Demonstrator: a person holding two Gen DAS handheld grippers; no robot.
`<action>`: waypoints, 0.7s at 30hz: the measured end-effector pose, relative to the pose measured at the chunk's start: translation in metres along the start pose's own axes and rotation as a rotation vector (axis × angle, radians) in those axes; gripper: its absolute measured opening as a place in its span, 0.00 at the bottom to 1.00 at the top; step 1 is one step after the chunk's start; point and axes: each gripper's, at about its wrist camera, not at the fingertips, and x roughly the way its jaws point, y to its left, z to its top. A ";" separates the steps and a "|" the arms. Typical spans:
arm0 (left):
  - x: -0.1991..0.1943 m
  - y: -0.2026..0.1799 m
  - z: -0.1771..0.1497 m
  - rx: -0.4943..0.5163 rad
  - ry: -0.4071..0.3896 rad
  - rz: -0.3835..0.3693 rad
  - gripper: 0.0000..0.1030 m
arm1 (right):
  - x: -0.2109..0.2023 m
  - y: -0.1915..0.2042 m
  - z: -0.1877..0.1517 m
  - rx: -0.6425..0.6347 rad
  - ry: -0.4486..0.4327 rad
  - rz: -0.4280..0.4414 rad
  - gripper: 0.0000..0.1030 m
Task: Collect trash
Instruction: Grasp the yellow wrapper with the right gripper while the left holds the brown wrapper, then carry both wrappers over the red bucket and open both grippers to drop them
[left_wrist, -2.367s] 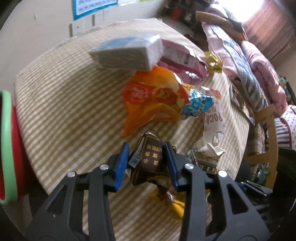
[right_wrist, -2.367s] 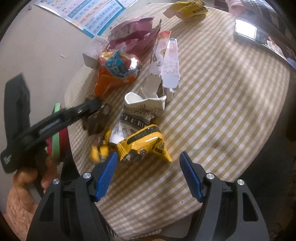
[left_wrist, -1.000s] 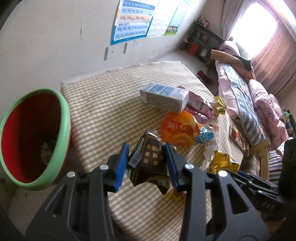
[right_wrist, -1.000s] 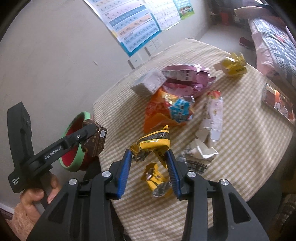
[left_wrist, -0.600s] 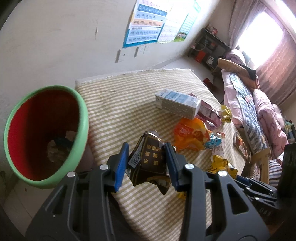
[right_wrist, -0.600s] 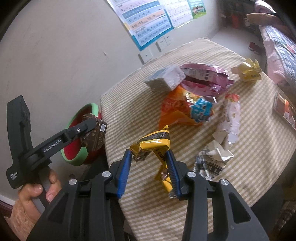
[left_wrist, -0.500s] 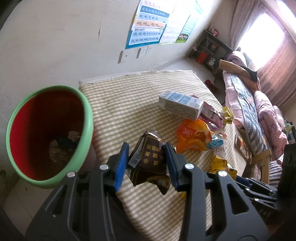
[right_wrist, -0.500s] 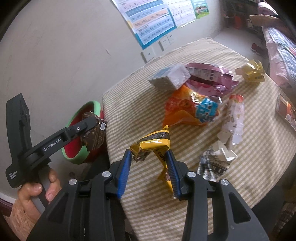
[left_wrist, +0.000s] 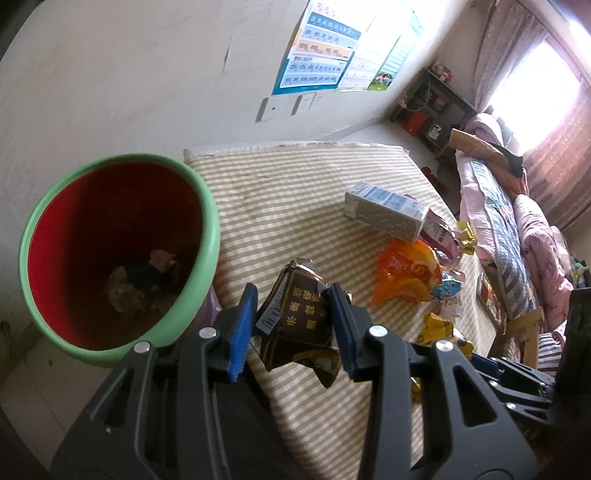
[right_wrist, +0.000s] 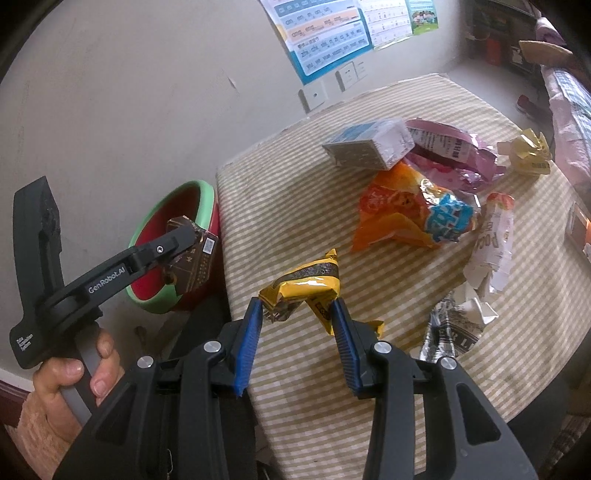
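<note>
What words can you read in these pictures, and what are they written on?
"GenRobot.AI": side of the left gripper, which holds the brown wrapper.
"POC": torn white packet; the rest is cut off.
Brown wrapper: pale printed characters and a barcode, too small to read.
Wall posters: rows of letters, too blurred.
Carton, orange bag, yellow wrapper: print unreadable.

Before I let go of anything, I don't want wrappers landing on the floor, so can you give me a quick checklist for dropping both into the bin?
1. Left hand-held gripper shut on the brown wrapper: ok.
2. Right hand-held gripper shut on the yellow wrapper: ok.
3. Bin mouth open, with room inside: ok.
4. Brown wrapper over the bin mouth: ok in the right wrist view.
5. Yellow wrapper over the bin: not ok, it hangs above the table.
</note>
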 end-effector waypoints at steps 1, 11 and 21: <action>0.001 0.002 -0.001 -0.005 0.003 0.001 0.37 | 0.002 0.002 0.000 -0.004 0.003 0.001 0.37; -0.003 0.020 0.003 -0.044 -0.014 0.021 0.37 | 0.012 0.016 0.012 -0.030 0.011 0.018 0.37; -0.017 0.057 0.008 -0.103 -0.060 0.096 0.37 | 0.024 0.052 0.033 -0.105 0.005 0.053 0.37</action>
